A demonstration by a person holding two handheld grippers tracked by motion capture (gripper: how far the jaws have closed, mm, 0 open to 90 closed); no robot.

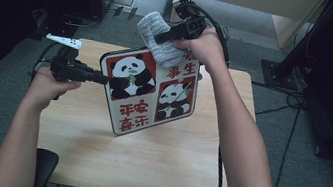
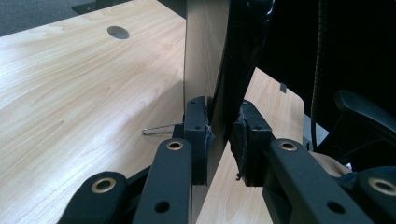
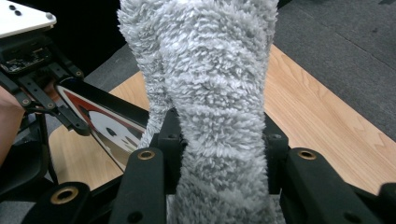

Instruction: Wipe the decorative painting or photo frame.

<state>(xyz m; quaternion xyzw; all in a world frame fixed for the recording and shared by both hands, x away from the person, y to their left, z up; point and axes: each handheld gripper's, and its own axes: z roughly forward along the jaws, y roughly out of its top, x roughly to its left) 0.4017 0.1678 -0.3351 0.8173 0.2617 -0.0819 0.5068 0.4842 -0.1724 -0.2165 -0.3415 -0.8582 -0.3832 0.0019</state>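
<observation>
A panda picture board (image 1: 147, 90) with red panels and Chinese characters stands tilted on its lower edge on the wooden table (image 1: 143, 161). My left gripper (image 1: 104, 78) is shut on the board's left edge; in the left gripper view the board's edge (image 2: 223, 70) runs up between the pads (image 2: 198, 135). My right gripper (image 1: 159, 37) is shut on a fluffy grey cloth (image 1: 157, 36), held against the board's top edge. In the right gripper view the grey cloth (image 3: 215, 93) bulges between the jaws, with the board (image 3: 109, 128) and the left gripper (image 3: 79, 127) behind it.
A thin metal wire clip (image 2: 159, 129) lies on the table beside the left gripper's jaw. The table has a round cable hole (image 2: 117, 32). Grey carpet (image 1: 305, 161) surrounds the table, with dark stands and cables (image 1: 295, 98) at the right and a black chair (image 2: 369, 116) nearby.
</observation>
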